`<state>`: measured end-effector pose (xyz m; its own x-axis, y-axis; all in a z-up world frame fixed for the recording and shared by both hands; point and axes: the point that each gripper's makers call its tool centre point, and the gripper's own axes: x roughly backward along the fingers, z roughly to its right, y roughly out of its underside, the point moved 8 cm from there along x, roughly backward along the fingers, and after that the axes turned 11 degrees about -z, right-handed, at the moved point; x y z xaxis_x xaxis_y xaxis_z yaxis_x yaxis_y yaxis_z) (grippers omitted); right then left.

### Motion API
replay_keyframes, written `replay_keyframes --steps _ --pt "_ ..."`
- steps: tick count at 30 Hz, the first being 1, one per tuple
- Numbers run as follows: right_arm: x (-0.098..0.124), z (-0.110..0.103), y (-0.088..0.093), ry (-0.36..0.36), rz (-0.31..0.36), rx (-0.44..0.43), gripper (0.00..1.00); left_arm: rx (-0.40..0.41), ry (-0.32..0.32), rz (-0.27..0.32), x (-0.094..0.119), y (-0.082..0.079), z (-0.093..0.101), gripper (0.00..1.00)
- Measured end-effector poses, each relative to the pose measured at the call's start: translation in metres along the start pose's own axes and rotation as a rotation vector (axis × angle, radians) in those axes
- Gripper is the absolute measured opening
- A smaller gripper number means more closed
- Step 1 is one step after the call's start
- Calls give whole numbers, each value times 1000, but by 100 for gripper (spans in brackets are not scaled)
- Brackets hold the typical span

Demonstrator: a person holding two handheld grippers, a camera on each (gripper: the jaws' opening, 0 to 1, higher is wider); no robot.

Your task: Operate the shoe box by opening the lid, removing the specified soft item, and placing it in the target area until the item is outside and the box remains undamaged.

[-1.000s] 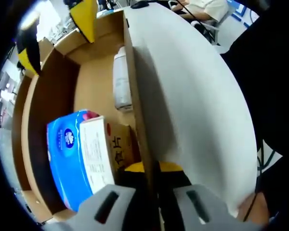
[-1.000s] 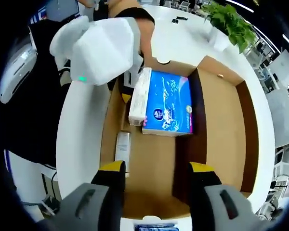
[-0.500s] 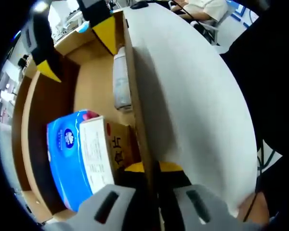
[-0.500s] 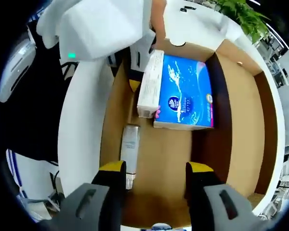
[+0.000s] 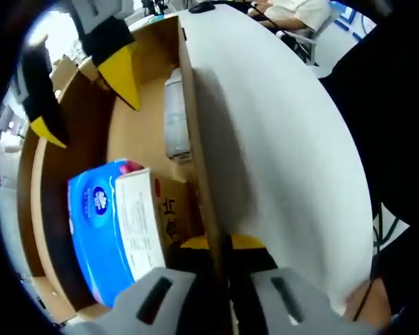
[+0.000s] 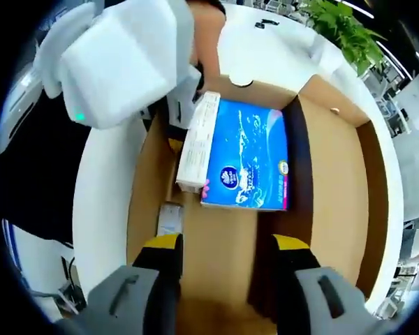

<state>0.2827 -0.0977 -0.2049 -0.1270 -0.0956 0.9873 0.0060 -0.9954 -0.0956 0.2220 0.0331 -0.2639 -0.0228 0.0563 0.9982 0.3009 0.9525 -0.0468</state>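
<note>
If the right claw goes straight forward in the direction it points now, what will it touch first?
Probably the blue tissue pack. It lies directly ahead between the open jaws of the right claw, inside the open cardboard box. Depth is unclear, so the claw could meet the bare box floor just before the pack.

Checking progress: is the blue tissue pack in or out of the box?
In. The blue tissue pack lies on the open cardboard box's floor, beside a white carton.
</note>
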Motion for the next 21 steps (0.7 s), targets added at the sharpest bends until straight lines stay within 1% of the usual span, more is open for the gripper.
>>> replay_keyframes --steps 4,9,17,21 --pt "-2 2 -6 6 2 9 52 -1 0 1 0 0 0 4" --pt "-6 10 -14 22 21 -7 56 -2 0 1 0 0 0 4" --pt "-10 15 -21 25 23 -10 57 -1 2 2 0 1 0 5" --pt "-15 18 -25 29 25 -27 62 5 5 -4 0 0 0 6"
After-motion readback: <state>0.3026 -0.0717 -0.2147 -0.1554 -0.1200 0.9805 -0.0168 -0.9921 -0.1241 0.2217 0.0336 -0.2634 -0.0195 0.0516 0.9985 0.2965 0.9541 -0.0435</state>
